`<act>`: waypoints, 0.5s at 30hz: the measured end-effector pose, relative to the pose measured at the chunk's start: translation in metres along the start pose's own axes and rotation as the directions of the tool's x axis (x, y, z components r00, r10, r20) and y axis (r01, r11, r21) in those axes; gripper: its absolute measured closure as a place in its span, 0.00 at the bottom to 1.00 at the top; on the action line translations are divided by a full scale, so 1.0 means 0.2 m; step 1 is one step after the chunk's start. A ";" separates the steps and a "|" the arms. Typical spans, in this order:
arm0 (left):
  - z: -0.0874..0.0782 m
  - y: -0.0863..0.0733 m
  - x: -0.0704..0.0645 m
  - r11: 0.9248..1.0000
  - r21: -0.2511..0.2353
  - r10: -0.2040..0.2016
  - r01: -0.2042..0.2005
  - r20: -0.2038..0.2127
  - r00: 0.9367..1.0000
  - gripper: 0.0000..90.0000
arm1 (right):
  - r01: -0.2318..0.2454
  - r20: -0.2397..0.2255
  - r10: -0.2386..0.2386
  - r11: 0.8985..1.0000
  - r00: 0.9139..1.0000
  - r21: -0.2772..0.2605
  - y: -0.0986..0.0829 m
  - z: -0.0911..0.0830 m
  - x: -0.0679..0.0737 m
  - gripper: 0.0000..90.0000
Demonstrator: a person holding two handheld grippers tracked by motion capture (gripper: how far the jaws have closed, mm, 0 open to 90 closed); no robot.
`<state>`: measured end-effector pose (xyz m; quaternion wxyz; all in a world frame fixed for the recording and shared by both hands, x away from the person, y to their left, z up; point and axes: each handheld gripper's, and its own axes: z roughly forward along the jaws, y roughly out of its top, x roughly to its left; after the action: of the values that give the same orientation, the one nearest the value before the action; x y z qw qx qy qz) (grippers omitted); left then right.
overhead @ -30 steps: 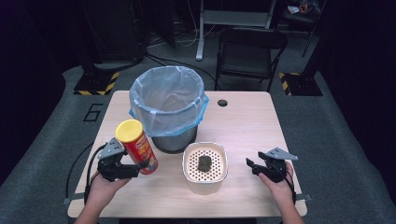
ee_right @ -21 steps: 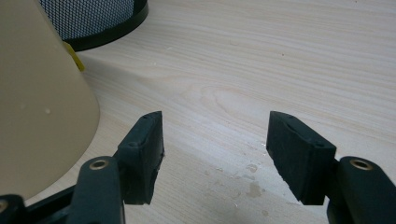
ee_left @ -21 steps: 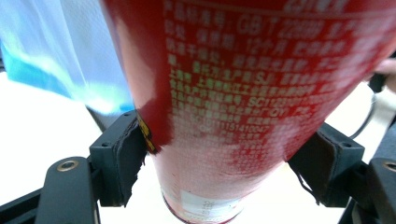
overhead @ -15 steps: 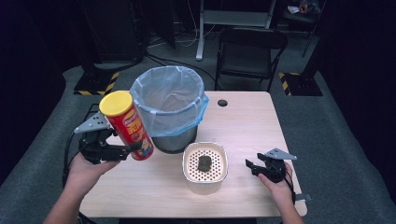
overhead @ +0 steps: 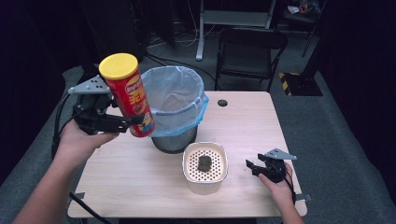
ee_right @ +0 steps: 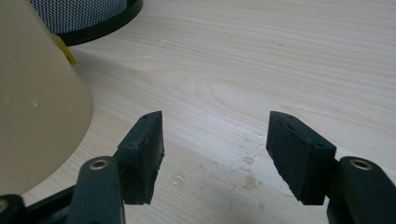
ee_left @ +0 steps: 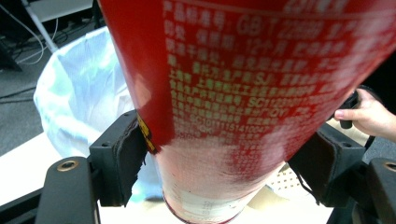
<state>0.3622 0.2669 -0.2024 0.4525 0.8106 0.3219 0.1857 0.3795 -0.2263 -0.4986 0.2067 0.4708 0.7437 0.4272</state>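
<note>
A red chips can [overhead: 128,100] with a yellow lid hangs tilted in the air beside the left rim of a black mesh bin [overhead: 173,140] lined with a pale blue bag [overhead: 173,93]. My left gripper [overhead: 133,123] is shut on the can's lower part; in the left gripper view the can [ee_left: 233,116] sits between both pads [ee_left: 126,158], with the bag [ee_left: 79,93] behind it. My right gripper [overhead: 252,168] rests open on the table at the right, its jaws [ee_right: 215,144] apart over bare wood.
A cream perforated basket [overhead: 189,161] with a dark lump [overhead: 204,162] inside stands in front of the bin; its wall [ee_right: 37,107] is just left of my right gripper. A folding chair [overhead: 250,51] stands behind the table [overhead: 243,121]. Small wet spots [ee_right: 247,172] mark the wood.
My left gripper has lifted the can off the table, up and to the left, to the height of the bin's rim. The right gripper has stayed put.
</note>
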 end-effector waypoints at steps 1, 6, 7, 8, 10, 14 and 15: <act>0.01 0.02 0.00 1.000 -0.001 0.003 -0.003 -0.001 1.000 0.26 | -0.005 -0.002 0.005 1.000 1.000 0.002 0.00 0.00 0.00 0.40; 0.06 0.11 0.02 1.000 0.001 0.001 -0.001 0.007 1.000 0.26 | -0.001 -0.002 0.001 1.000 1.000 0.002 0.00 0.00 0.00 0.40; 0.07 0.12 0.03 1.000 0.003 0.003 -0.003 0.001 1.000 0.26 | -0.002 -0.002 0.002 1.000 1.000 0.005 0.00 0.00 0.00 0.40; 0.09 0.14 0.04 1.000 0.006 0.001 -0.001 -0.006 1.000 0.26 | -0.005 -0.002 0.005 1.000 1.000 0.006 0.00 0.00 0.00 0.40; 0.12 0.17 0.06 1.000 0.004 -0.007 0.007 -0.004 1.000 0.26 | -0.001 0.001 0.001 1.000 1.000 0.009 -0.01 0.01 0.00 0.40; 0.19 0.22 0.10 0.999 -0.017 -0.035 0.035 0.000 0.999 0.26 | -0.001 0.001 0.001 1.000 1.000 0.013 -0.01 0.00 0.00 0.40; 0.21 0.23 0.12 0.999 -0.022 -0.045 0.045 0.000 0.999 0.26 | 0.003 0.001 -0.003 1.000 1.000 0.011 -0.01 0.00 -0.01 0.40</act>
<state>0.4205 0.2391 -0.1841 0.4653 0.7982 0.3379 0.1792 0.3797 -0.2273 -0.5005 0.2051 0.4709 0.7467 0.4225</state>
